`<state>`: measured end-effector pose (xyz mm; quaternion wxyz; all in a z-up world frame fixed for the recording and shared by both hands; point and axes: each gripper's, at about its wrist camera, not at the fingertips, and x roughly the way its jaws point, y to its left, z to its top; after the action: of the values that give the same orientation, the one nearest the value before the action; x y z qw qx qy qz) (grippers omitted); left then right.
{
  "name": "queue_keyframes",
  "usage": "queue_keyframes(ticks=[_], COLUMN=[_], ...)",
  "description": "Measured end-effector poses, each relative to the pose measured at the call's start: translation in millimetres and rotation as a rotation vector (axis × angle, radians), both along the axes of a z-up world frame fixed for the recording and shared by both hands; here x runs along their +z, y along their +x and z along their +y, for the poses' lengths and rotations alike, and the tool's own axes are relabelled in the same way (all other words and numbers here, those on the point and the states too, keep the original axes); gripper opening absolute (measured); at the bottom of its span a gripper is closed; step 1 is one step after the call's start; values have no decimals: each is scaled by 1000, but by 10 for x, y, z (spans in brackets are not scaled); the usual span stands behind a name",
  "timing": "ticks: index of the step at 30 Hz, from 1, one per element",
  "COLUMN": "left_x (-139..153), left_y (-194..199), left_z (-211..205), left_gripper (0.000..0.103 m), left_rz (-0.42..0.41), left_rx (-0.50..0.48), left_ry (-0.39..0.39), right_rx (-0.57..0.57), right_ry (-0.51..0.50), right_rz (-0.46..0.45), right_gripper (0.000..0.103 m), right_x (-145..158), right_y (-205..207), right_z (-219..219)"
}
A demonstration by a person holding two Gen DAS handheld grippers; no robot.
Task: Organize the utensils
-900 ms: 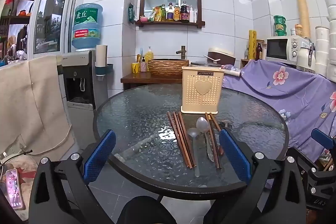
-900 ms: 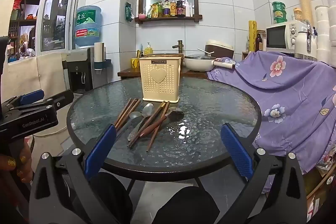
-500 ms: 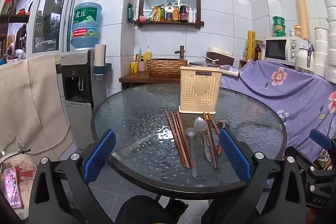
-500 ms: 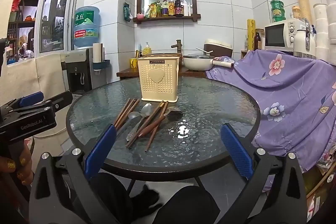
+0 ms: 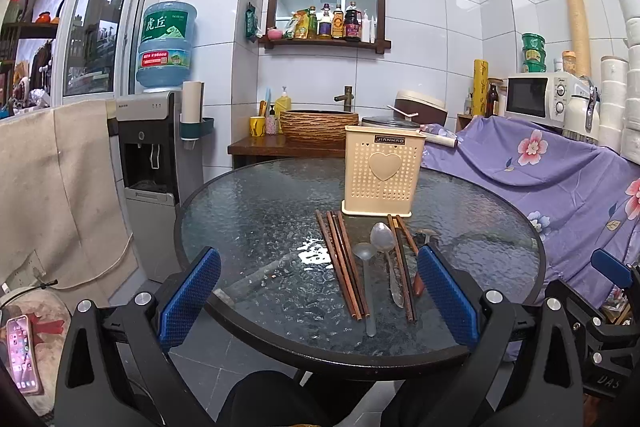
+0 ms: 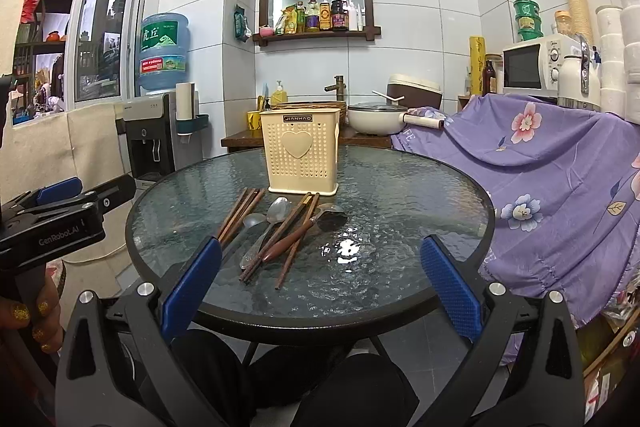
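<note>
A cream perforated utensil holder [image 5: 382, 177] [image 6: 302, 159] with a heart stands upright on the round glass table [image 5: 248, 211] [image 6: 400, 195]. In front of it lie brown chopsticks [image 5: 340, 259] [image 6: 240, 213], a clear spoon [image 5: 365, 267] [image 6: 250, 223], a metal spoon [image 5: 386, 255] [image 6: 272, 223], another chopstick pair [image 5: 402, 267] [image 6: 294, 227] and a wooden-handled spoon [image 6: 304, 233]. My left gripper [image 5: 320, 291] hangs open before the table's near edge, short of the utensils. My right gripper [image 6: 320, 279] is open too, nothing between its fingers. The left gripper's body [image 6: 60, 219] shows at the left of the right wrist view.
A purple flowered cloth [image 5: 540, 167] [image 6: 560, 163] covers furniture right of the table. A water dispenser [image 5: 152, 163] stands at the left. Behind the table is a wooden counter with a basin [image 5: 316, 125] and a pot [image 6: 374, 121]. A phone [image 5: 22, 351] lies low at the left.
Both views have shifted slightly; the table and utensils sit a little lower and nearer in the left wrist view. Both grippers stay open. The utensils have not moved.
</note>
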<state>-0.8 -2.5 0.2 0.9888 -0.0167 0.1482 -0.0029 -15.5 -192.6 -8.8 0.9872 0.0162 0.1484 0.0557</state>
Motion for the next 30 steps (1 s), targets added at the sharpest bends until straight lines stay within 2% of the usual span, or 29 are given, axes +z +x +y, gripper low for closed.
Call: queue_keyframes(ticks=[30], left_x=[2], left_y=[3], left_z=[-18], left_gripper=[97], left_rz=[1], left_rx=[-3], left_ry=[2], right_rx=[-1], right_ry=[3], right_rz=[-1], right_gripper=[98], right_x=[22], right_y=[-21], right_z=[-19])
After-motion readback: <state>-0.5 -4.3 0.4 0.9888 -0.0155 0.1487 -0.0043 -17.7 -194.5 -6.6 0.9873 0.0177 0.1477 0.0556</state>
